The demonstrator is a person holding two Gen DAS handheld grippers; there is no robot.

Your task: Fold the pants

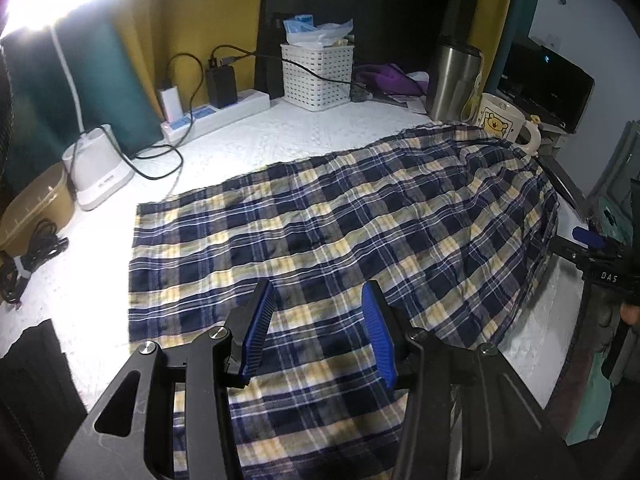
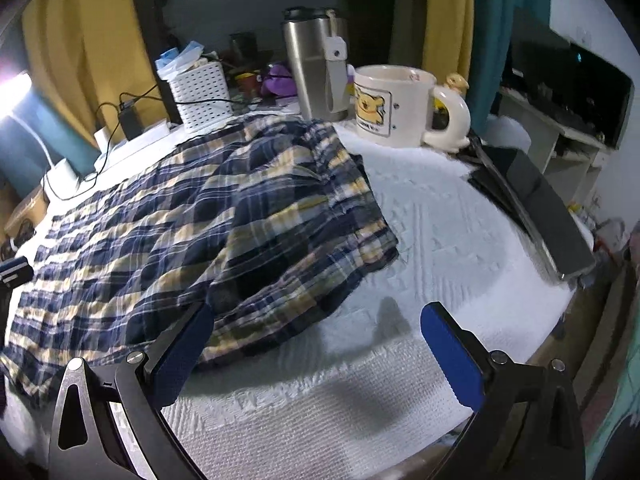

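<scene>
Plaid pants [image 1: 340, 224] spread across frame centre on white-covered tabletop [image 1: 280, 136]; left gripper [image 1: 318, 336] and right gripper [image 2: 316, 356] both parted, empty, at lower frame.

Plaid pants [image 1: 340, 232]: one pair, centre of frame. Steel tumbler [image 1: 452, 80]: one, upper right. Bear-print mug [image 1: 504, 124]: one, right of the tumbler. White lattice basket [image 1: 316, 76]: one, upper centre. Power strip [image 1: 216, 114]: one, upper left. White lamp base [image 1: 98, 168]: one, left edge. Grippers: two, the left gripper [image 1: 320, 328] and the right gripper [image 2: 320, 364].
</scene>
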